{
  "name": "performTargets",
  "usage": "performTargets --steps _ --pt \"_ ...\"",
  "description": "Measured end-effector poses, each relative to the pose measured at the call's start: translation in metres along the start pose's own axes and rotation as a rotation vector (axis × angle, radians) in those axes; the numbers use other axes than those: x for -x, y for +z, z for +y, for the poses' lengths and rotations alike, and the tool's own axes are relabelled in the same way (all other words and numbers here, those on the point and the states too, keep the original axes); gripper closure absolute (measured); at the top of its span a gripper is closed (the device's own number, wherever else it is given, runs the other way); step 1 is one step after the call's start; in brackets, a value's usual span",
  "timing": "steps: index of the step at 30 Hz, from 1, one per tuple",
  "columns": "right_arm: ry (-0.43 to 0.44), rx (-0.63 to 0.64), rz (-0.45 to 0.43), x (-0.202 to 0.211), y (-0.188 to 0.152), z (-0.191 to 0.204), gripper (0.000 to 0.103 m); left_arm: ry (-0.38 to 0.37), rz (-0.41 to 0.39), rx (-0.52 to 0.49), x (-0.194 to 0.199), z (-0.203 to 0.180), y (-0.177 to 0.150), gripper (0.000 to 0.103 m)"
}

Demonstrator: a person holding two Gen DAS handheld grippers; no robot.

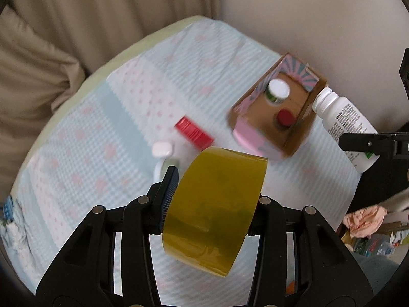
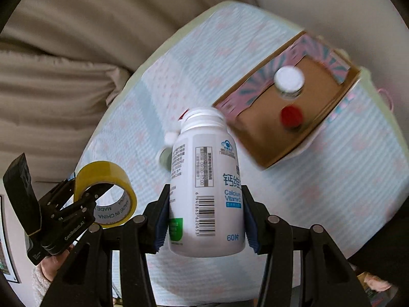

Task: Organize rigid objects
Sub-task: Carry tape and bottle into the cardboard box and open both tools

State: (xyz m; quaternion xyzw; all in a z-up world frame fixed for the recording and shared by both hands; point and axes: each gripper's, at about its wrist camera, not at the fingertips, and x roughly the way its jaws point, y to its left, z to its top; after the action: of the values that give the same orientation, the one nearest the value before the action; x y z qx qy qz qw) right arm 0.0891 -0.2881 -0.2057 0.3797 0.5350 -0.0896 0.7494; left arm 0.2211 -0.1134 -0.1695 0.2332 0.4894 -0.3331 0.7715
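Observation:
My left gripper (image 1: 214,192) is shut on a yellow roll of tape (image 1: 217,204) and holds it above the table; the roll also shows in the right wrist view (image 2: 107,192). My right gripper (image 2: 204,204) is shut on a white calcium bottle (image 2: 207,186), cap forward, held above the table; the bottle also shows at the right of the left wrist view (image 1: 345,128). An open cardboard box (image 1: 276,117) with pink patterned flaps stands on the table and holds a white-capped bottle (image 1: 277,90) and a red-capped one (image 1: 285,117). The box also shows in the right wrist view (image 2: 294,117).
A red box (image 1: 194,131) and a small white-capped bottle (image 1: 163,153) lie on the light blue patterned cloth (image 1: 102,133) near the middle. Beige curtain folds (image 1: 64,38) hang behind the table. Clutter with a pink cloth (image 1: 363,220) sits low at the right.

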Motion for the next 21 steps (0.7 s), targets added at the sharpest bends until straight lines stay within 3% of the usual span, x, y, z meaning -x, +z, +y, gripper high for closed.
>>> performTargets --steps 10,15,21 --pt "-0.024 0.057 0.032 0.02 0.088 -0.096 0.057 0.017 0.024 0.088 -0.048 -0.079 0.065 0.064" --pt "-0.044 0.062 0.081 0.007 0.126 -0.138 0.057 -0.004 0.065 0.169 -0.093 -0.102 0.085 0.064" --pt "-0.056 0.076 0.124 -0.022 0.164 -0.17 0.057 0.007 0.119 0.193 -0.138 -0.123 0.108 0.064"
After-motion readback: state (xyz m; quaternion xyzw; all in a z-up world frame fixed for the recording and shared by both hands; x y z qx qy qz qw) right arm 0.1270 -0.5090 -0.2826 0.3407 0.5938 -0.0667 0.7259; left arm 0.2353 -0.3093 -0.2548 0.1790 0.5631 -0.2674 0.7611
